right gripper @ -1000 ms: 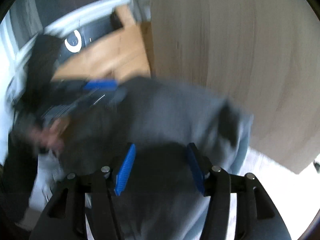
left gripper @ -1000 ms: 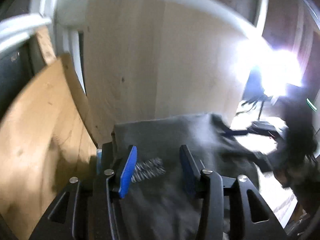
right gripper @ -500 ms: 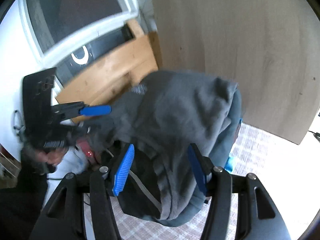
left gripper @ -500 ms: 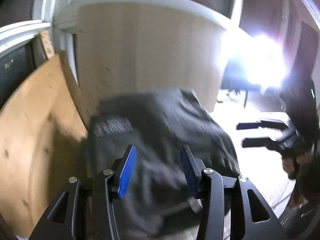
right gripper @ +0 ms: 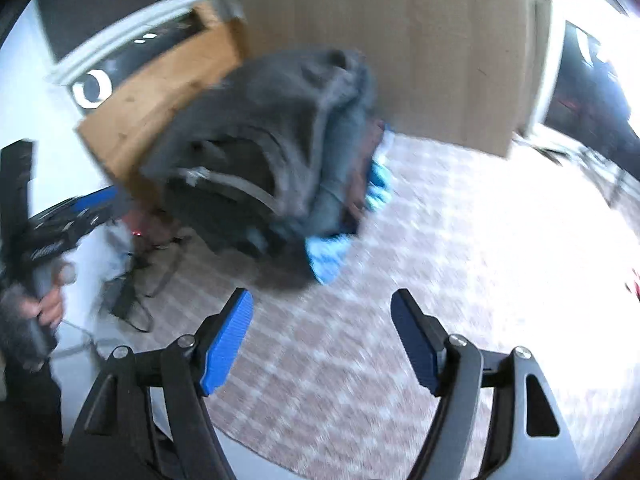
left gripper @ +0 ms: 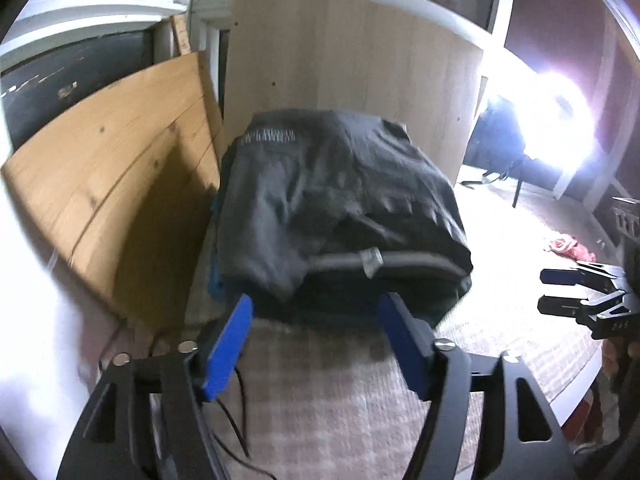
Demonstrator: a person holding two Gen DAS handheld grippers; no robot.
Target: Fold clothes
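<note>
Clothes: your dark grey top lies folded on top of a small pile, with white letters near its far edge and a grey collar band with a tag facing you.
Pile: under the top you can see a blue-grey piece and a bright blue cloth poking out at the side.
Where it is: the pile sits on the checked cloth that covers the table, right up against a pale wood panel – and a yellow wood board leans just beside it.
Left tongs: your left tongs are opening now, let go, with nothing between the blue pads. They sit just in front of the pile's near edge and are not touching it.
Right tongs: your right tongs are opening too, let go and holding nothing – only the checked cloth shows between the pads. The pile is a bit ahead of them.
Other view: from the right camera you can see your hand wrapped around the left handle. This picture is blurry.
Far off: a small red thing lies on the table, well apart from the pile.
</note>
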